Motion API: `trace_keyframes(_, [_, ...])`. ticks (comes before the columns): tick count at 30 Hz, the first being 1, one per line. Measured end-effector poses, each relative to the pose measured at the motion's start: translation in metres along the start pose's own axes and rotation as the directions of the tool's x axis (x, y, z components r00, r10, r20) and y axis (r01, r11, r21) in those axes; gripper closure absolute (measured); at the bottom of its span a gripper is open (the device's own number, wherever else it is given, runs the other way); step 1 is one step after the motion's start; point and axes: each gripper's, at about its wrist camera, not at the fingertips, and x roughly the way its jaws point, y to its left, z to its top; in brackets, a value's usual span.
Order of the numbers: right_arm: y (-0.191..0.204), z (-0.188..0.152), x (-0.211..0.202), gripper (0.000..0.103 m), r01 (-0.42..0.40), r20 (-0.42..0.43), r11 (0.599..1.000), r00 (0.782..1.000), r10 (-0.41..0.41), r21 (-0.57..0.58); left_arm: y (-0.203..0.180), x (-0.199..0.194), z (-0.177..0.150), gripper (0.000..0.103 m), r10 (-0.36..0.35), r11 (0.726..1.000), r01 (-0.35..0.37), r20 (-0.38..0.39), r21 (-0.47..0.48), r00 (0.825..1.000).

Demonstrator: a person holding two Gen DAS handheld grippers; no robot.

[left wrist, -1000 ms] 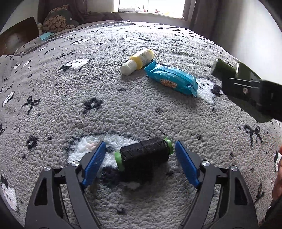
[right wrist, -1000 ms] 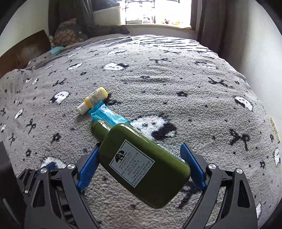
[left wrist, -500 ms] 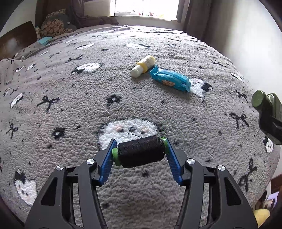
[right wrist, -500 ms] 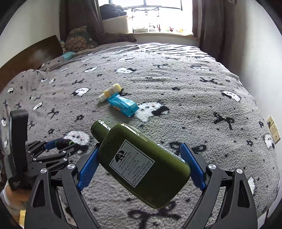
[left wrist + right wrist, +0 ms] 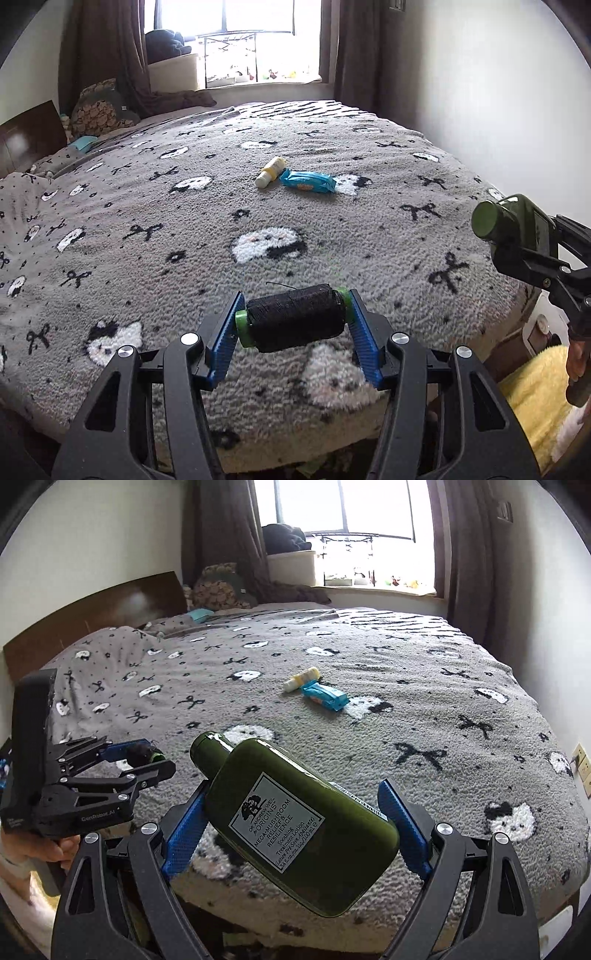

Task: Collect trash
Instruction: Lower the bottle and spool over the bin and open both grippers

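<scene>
- While a second ago the spool of black thread (image 5: 293, 317) lay on the bed (image 5: 332, 229) between wide-spread jaws, the left-wrist view now has the left gripper (image 5: 293, 323) clamped on it end to end, one blue pad on each green flange, lifted and drawn back toward the bed's near edge.
- Same view: yellow tube (image 5: 270, 172) and blue wipes packet (image 5: 307, 181) lie touching, well apart from the jaws, far across the bed. Judged: first pickup done, two pieces left.
- Right-wrist view: right gripper (image 5: 295, 821) has also pulled back from the bed, jaws closed partway on the green lotion bottle (image 5: 299, 823), gripped slantwise across its body, neck pointing up-left, held above the bed's edge.
- Same view: tube (image 5: 301, 678) and packet (image 5: 325, 697) sit far ahead. Both grippers loaded; judged next is unloading, though no bin is in view.
</scene>
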Motion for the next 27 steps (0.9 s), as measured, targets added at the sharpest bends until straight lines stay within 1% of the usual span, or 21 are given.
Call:
trace_keyframes(3, [0.011, -0.018, -0.007, 0.014, -0.026, -0.011, 1.000, 1.000, 0.026, 0.002, -0.002, -0.010, -0.026, 0.050, -0.029, 1.000, 0.029, -0.028, -0.004, 0.999])
trace_keyframes(6, [0.021, -0.035, -0.010, 0.014, -0.047, -0.029, 0.999, 0.998, 0.047, 0.006, -0.003, -0.018, -0.049, 0.050, -0.041, 0.999, 0.040, -0.037, -0.022, 0.998])
trace_keyframes(11, [0.039, -0.067, -0.006, 0.014, -0.048, -0.060, 0.999, 0.997, 0.049, 0.013, -0.006, -0.024, -0.087, 0.050, -0.067, 0.996, 0.064, -0.060, -0.060, 0.996])
trace_keyframes(14, [0.050, -0.086, -0.001, 0.014, -0.035, -0.087, 0.999, 0.996, 0.035, 0.005, -0.009, -0.020, -0.112, 0.050, -0.077, 0.995, 0.069, -0.100, -0.078, 0.992])
trace_keyframes(16, [0.056, -0.098, 0.003, 0.014, -0.030, -0.107, 1.000, 0.994, 0.031, 0.008, -0.012, -0.013, -0.133, 0.050, -0.072, 0.995, 0.061, -0.141, -0.079, 0.987])
trace_keyframes(21, [0.062, -0.132, 0.018, 0.014, -0.015, -0.174, 0.999, 0.985, 0.021, 0.039, -0.015, 0.010, -0.179, 0.050, -0.086, 0.993, 0.061, -0.260, -0.104, 0.962])
trace_keyframes(24, [0.062, -0.154, 0.031, 0.014, -0.029, -0.234, 0.996, 0.971, 0.047, 0.082, -0.020, 0.023, -0.201, 0.050, -0.086, 0.993, 0.056, -0.315, -0.102, 0.945])
trace_keyframes(27, [0.065, -0.176, 0.044, 0.014, -0.030, -0.284, 0.996, 0.957, 0.054, 0.087, -0.023, 0.040, -0.219, 0.050, -0.100, 0.991, 0.060, -0.366, -0.118, 0.925])
